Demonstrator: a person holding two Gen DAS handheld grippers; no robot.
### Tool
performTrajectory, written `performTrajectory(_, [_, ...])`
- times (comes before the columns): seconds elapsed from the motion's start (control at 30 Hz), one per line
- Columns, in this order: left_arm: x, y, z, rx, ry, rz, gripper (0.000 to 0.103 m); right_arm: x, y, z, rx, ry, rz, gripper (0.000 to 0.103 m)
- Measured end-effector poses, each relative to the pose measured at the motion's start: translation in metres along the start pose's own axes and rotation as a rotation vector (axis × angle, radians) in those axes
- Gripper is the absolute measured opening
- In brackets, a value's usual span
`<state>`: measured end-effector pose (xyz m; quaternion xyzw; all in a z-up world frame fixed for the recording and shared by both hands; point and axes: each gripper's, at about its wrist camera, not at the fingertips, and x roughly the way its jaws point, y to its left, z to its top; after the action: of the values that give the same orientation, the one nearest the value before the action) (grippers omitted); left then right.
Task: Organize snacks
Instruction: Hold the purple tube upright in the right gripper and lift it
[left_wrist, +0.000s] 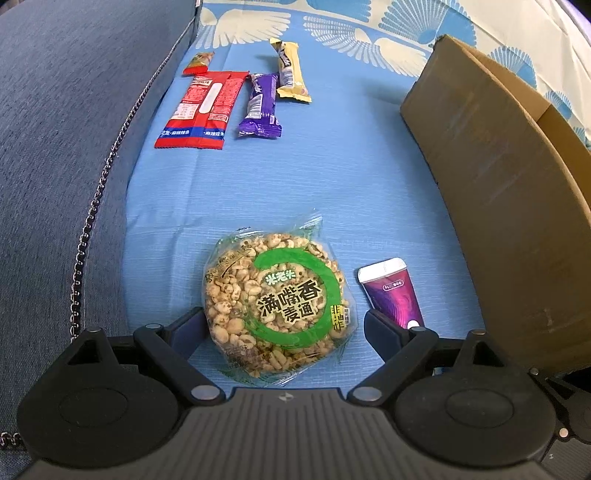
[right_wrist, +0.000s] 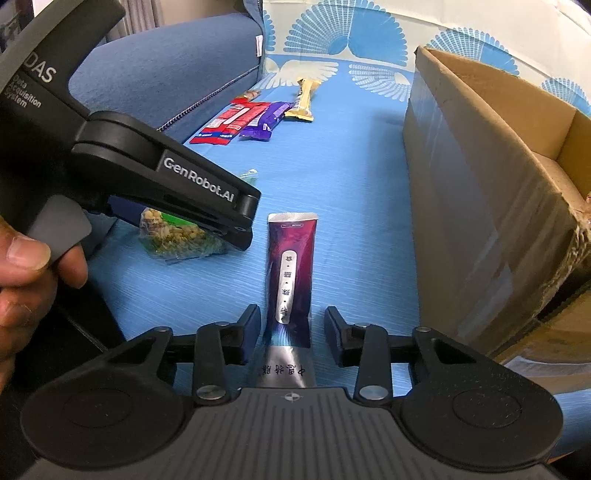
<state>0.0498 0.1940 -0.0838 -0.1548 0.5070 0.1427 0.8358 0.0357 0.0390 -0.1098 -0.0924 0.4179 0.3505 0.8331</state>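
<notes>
A round puffed-grain cake in a clear green-printed wrapper (left_wrist: 277, 306) lies on the blue cloth between the fingers of my open left gripper (left_wrist: 284, 328); the fingers stand on either side, apart from it. It also shows in the right wrist view (right_wrist: 177, 236) under the left gripper. A purple sachet (right_wrist: 291, 273) lies lengthwise between the fingers of my open right gripper (right_wrist: 291, 332), not pinched. It also shows in the left wrist view (left_wrist: 391, 291). Farther off lie a red packet (left_wrist: 201, 110), a purple bar (left_wrist: 260, 105), a yellow bar (left_wrist: 290, 72) and a small red snack (left_wrist: 199, 63).
An open cardboard box (right_wrist: 491, 184) stands at the right on the blue patterned cloth (left_wrist: 332, 166); it also shows in the left wrist view (left_wrist: 498, 184). A dark blue sofa cushion (left_wrist: 74, 147) rises along the left. A hand (right_wrist: 22, 280) holds the left gripper.
</notes>
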Motion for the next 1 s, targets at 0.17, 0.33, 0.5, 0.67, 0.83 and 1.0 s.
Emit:
performTrajectory(0.17, [-0.001,0.000,0.000,0.000,-0.001,0.001,0.094,0.000,-0.001,0.000,-0.003,-0.004,-0.011,0.032])
performTrajectory(0.33, [-0.002,0.001,0.000,-0.006,-0.005,0.002,0.093,0.000,-0.001,0.000,-0.004,-0.012,-0.020,0.026])
performTrajectory(0.5, [-0.004,0.001,-0.001,-0.009,-0.017,0.019,0.086,-0.005,0.000,-0.003,-0.002,-0.033,-0.031,0.021])
performTrajectory(0.67, [-0.006,0.000,-0.001,-0.008,-0.030,0.017,0.082,-0.010,-0.001,-0.003,-0.006,-0.054,-0.033,0.016])
performTrajectory(0.83, [-0.011,0.004,-0.002,-0.031,-0.055,0.005,0.081,-0.012,0.001,-0.004,-0.015,-0.063,-0.045,0.015])
performTrajectory(1.0, [-0.018,0.006,-0.003,-0.042,-0.090,-0.020,0.081,-0.020,0.004,-0.002,-0.017,-0.096,-0.057,0.014])
